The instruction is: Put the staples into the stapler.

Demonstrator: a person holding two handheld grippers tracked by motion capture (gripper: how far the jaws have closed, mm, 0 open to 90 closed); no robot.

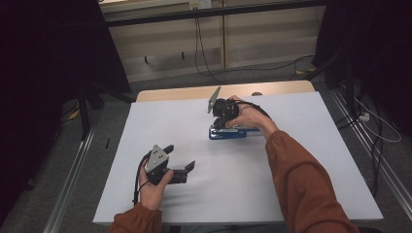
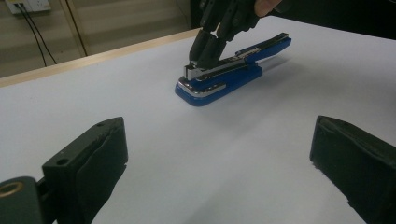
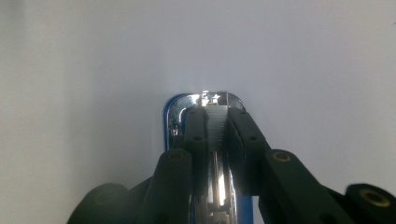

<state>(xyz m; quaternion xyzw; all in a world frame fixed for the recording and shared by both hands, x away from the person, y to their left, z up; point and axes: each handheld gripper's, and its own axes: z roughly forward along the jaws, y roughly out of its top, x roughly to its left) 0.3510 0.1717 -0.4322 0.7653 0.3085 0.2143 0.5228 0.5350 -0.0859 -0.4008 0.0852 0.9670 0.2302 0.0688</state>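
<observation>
A blue stapler (image 1: 233, 133) (image 2: 219, 79) with a chrome front lies on the white table (image 1: 218, 194), its top arm lifted toward the back. My right gripper (image 1: 217, 126) (image 2: 198, 58) points down at the stapler's front end. In the right gripper view its jaws (image 3: 217, 112) are shut on a ribbed silver strip of staples (image 3: 217, 128) in the metal channel, above the blue base (image 3: 169, 116). My left gripper (image 1: 180, 156) (image 2: 219, 126) is held low over the table near the front left, wide open with nothing between the pads, facing the stapler.
The table's wooden far edge (image 1: 194, 92) shows beyond the white sheet. Cables (image 1: 201, 48) hang down to the floor behind the table, and more cables (image 1: 374, 126) lie at the right. Dark curtains stand on both sides.
</observation>
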